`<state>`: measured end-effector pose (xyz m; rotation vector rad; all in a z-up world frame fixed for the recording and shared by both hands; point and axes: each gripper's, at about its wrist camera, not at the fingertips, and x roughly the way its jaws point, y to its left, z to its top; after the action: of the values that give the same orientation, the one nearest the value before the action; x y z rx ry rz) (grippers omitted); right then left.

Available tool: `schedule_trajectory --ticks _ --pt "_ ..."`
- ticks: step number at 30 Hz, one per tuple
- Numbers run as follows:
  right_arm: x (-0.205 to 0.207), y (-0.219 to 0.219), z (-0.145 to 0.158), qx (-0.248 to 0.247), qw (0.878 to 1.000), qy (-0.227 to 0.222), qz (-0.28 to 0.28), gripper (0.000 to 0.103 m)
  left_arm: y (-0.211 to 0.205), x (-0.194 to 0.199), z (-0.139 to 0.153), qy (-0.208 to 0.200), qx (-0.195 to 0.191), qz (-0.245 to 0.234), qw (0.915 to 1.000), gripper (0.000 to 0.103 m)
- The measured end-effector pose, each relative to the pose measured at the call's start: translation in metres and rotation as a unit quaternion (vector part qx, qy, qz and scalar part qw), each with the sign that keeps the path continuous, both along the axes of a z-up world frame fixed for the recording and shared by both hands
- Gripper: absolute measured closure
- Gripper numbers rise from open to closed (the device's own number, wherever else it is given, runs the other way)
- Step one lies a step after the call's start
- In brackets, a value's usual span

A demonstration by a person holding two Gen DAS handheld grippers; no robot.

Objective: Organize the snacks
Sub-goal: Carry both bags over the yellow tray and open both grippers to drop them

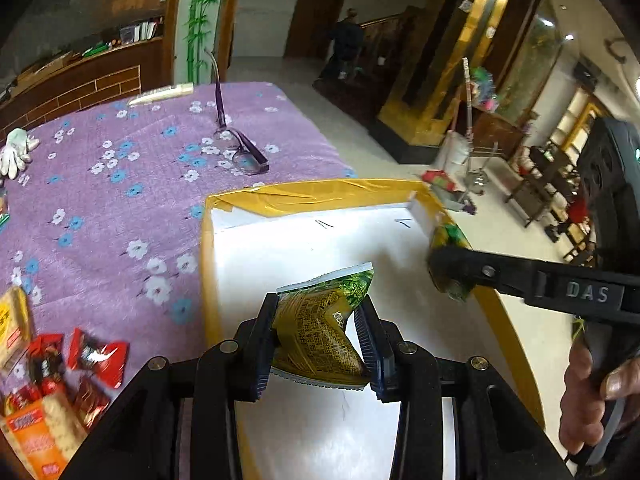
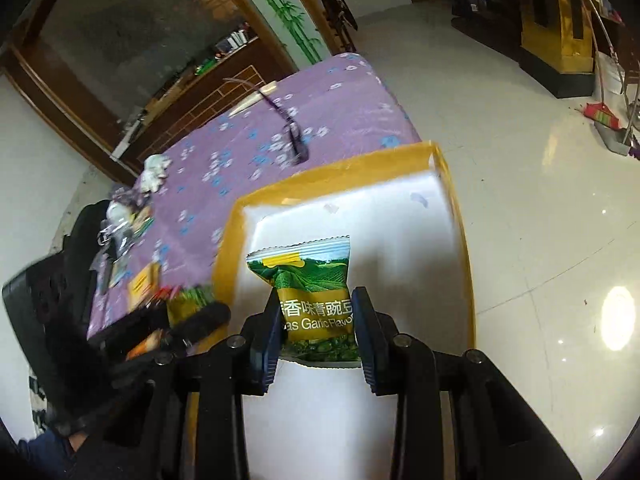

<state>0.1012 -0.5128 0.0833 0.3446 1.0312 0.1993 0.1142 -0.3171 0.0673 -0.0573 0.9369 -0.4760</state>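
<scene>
Closest to me, my left hand-held gripper (image 1: 318,344) is clenched on a crumpled green-and-gold snack packet (image 1: 320,332), pinched across its middle so the sealed ends stick out above and below the pads. It hangs over the white inside of the box (image 1: 256,248), a shallow carton with yellow-taped edges, which I take to be where the snacks are meant to end up.

My right hand-held gripper (image 2: 316,328) grips a second packet of garlic peas (image 2: 312,280) the same way, upright, label facing the camera, also above the box floor. In the left wrist view that hand-held gripper comes in from the right over the box's edge, its packet (image 1: 446,240) blurred, with my hand (image 1: 592,396) on the grip. Holding each packet by its waist keeps it from swinging and lets it drop flat once I let go; neither has been released yet.

Just beyond the box, on the purple flowered cloth (image 1: 120,152) covering the bench, lie a pair of glasses (image 1: 240,152) and, further off, a white glove (image 1: 16,152). To the left, well apart from the box, wait the loose snacks: red wrappers (image 1: 96,356) and an orange packet (image 1: 36,436). Judging by that pile, much of the sorting is still ahead.
</scene>
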Motion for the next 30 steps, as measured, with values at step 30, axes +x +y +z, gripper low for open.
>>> schedule_trajectory --ticks 30 --pt "0.03 0.027 -0.014 -0.006 1.0 0.012 -0.021 0.06 0.018 -0.038 0.031 -0.028 -0.005 0.003 0.9996 0.035"
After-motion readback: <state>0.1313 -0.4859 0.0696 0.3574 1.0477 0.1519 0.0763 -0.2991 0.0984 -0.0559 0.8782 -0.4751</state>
